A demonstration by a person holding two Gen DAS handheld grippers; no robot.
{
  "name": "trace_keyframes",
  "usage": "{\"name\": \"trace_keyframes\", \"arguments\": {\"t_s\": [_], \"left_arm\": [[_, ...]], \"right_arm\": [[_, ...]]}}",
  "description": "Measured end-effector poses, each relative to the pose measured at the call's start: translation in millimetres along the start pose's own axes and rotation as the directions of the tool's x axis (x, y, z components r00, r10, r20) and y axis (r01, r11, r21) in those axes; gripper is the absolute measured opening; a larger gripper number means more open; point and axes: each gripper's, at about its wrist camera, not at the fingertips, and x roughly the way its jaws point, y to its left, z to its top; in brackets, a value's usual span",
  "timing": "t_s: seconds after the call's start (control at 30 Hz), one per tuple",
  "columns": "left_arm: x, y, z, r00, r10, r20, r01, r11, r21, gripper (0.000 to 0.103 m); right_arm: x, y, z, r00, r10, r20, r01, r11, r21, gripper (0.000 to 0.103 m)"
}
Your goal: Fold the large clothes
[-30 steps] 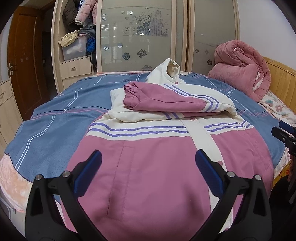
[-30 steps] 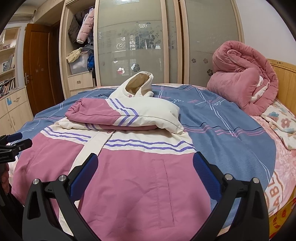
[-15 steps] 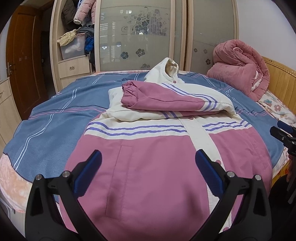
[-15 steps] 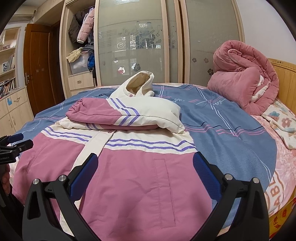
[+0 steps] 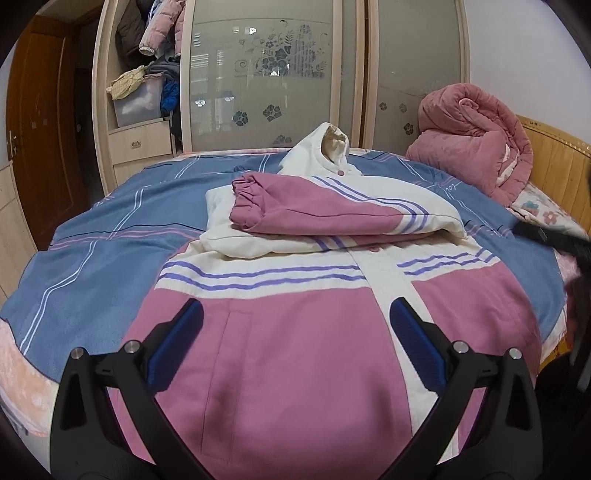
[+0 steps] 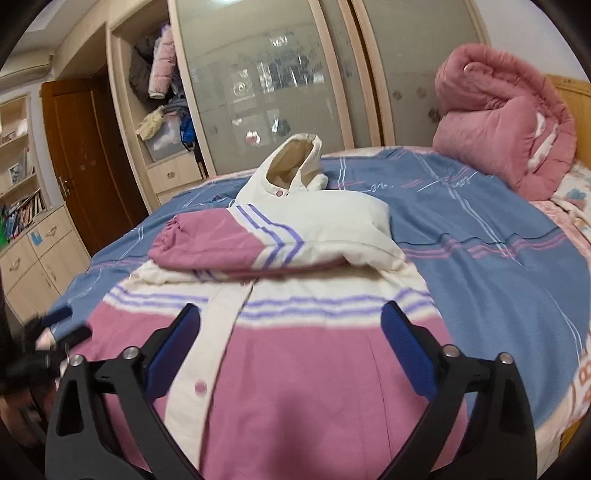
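One pink-and-cream jacket (image 5: 295, 354) flat on bed (image 5: 92, 236), both sleeves folded across chest. Two grippers: left gripper (image 5: 295, 332) spread wide, empty; right gripper (image 6: 291, 332) closing, nothing between pads. One rolled quilt (image 5: 476, 136).

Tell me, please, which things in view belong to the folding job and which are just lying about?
Part of the job:
- pink and cream jacket, sleeves folded across its chest
- left gripper, jaws open over the jacket
- right gripper, jaws closing, nothing between them

Lying about:
- pink quilt, rolled by the headboard
- blue bedspread
- wardrobe clothes
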Motion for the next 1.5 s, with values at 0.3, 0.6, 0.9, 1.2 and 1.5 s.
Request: {"name": "trace_keyframes", "arguments": {"t_s": [0.3, 0.6, 0.9, 1.2, 1.5], "left_arm": [[16.2, 9.8, 7.1, 1.0, 0.016, -0.002, -0.016, 1.0, -0.022, 0.101], [24.8, 22.3, 9.2, 1.0, 0.009, -0.026, -0.01, 0.999, -0.039, 0.101], [33.4, 40.5, 5.1, 0.998, 0.0, -0.07, -0.005, 0.997, -0.079, 0.101], [34.0, 41.9, 6.7, 0.997, -0.01, -0.07, 0.002, 0.995, -0.103, 0.101], [31.5, 38.6, 8.5, 0.998, -0.005, -0.063, -0.002, 0.995, -0.102, 0.101]], "right_arm": [[186.3, 28.5, 166.9, 0.991, -0.052, -0.121, 0.045, 0.997, -0.064, 0.084], [364.4, -1.1, 242.2, 0.945, -0.197, -0.26, 0.208, 0.978, 0.014, 0.071], [440.4, -21.2, 247.9, 0.921, -0.144, -0.362, 0.2, 0.972, 0.123, 0.034], [377.0, -13.7, 257.5, 0.967, -0.108, -0.229, 0.129, 0.989, 0.078, 0.002], [233.1, -26.1, 224.4, 0.998, -0.008, -0.062, 0.013, 0.997, 0.081, 0.001]]}}
